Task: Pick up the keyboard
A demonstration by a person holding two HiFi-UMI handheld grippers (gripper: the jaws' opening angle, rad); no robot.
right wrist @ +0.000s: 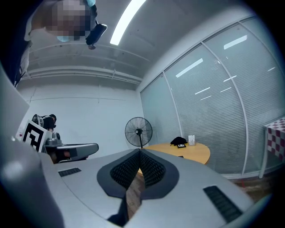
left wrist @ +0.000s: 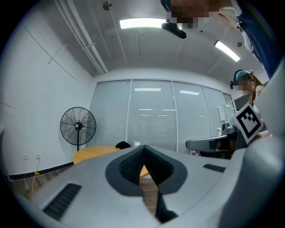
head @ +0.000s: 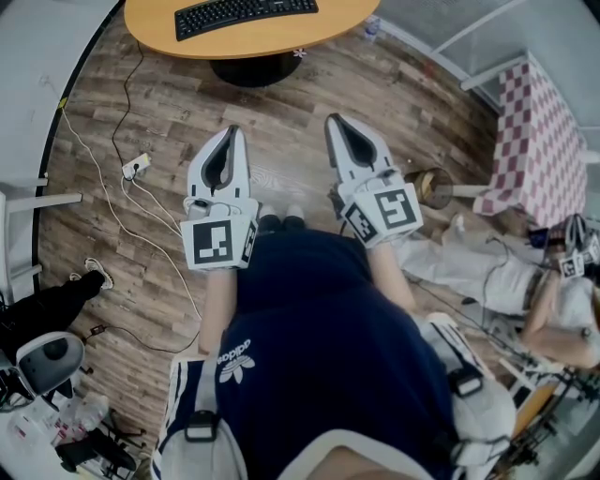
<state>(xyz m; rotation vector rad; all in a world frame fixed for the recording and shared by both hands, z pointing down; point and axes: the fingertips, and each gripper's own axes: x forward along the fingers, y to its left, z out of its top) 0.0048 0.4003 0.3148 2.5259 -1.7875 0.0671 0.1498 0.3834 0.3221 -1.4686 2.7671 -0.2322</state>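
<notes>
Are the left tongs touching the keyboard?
Apart. The head view shows wooden floor between the left tongs and the keyboard on the table.

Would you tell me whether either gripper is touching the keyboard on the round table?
No, the keyboard lies on the table, while the left gripper and right gripper hang short of it over the floor.

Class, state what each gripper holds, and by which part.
Nothing: left gripper and right gripper are shut, empty; the keyboard lies untouched on the table.
</notes>
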